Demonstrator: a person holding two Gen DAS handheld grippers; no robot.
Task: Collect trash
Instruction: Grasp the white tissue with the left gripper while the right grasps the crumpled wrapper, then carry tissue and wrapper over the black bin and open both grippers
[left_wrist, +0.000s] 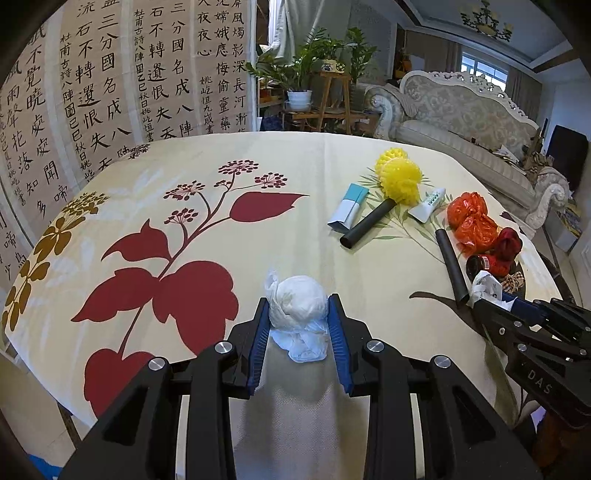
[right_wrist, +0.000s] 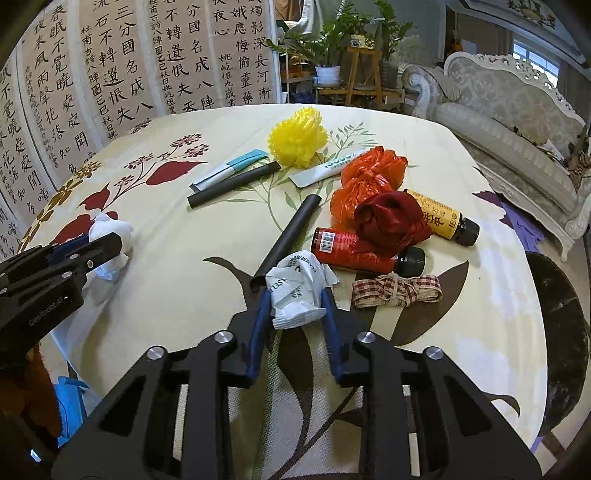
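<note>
My left gripper has its blue pads closed partway onto a white plastic bag wad, one pad pressing each side, the wad sitting low on the floral tablecloth near the table's near edge. My right gripper is closed the same way on a crumpled white printed wrapper — its pads pinch both flanks, and the wrapper touches the near end of a black tube that runs off toward 1 o'clock.

From the right wrist view, just at 2 o'clock of the wrapper lies a red bottle with a black cap, and a dark red bag rests on top of it. A checked ribbon bundle lies at 3 o'clock, close beside my right pad. Behind the dark red bag is a crumpled orange bag, and a yellow-labelled bottle sticks out at its 3 o'clock side. Farther out toward 12 o'clock sit a white tube, a yellow mesh ball, a second black tube and a teal-and-white packet touching it.

In that same view the left gripper and its wad appear at 9 o'clock — well apart from the cluster.
</note>
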